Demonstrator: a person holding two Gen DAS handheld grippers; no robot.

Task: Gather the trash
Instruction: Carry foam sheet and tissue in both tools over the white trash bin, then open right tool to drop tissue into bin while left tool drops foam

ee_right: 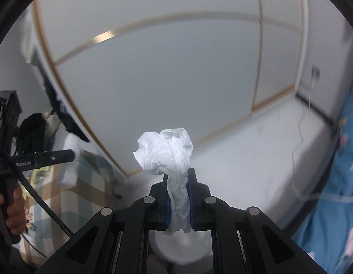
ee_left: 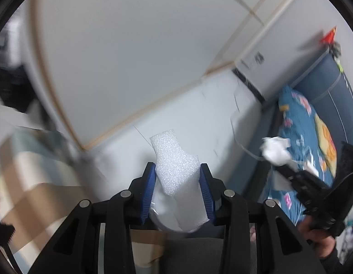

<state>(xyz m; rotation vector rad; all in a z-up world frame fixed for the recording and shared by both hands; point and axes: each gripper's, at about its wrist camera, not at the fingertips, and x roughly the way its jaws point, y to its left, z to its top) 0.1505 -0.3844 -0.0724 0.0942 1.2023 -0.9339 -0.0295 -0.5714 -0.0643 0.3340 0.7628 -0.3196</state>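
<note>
Between the left gripper (ee_left: 178, 171) fingers sits white foam (ee_left: 174, 159); right gripper (ee_right: 179, 177) pinches tissue (ee_right: 165, 150).

I see a pale grey wardrobe (ee_left: 131, 52) with thin gold trim filling most of my view, white floor (ee_left: 199, 114) below it. To the right lies a bed with blue patterned bedding (ee_left: 299, 118); a checked cloth (ee_right: 94, 178) sits left.
</note>
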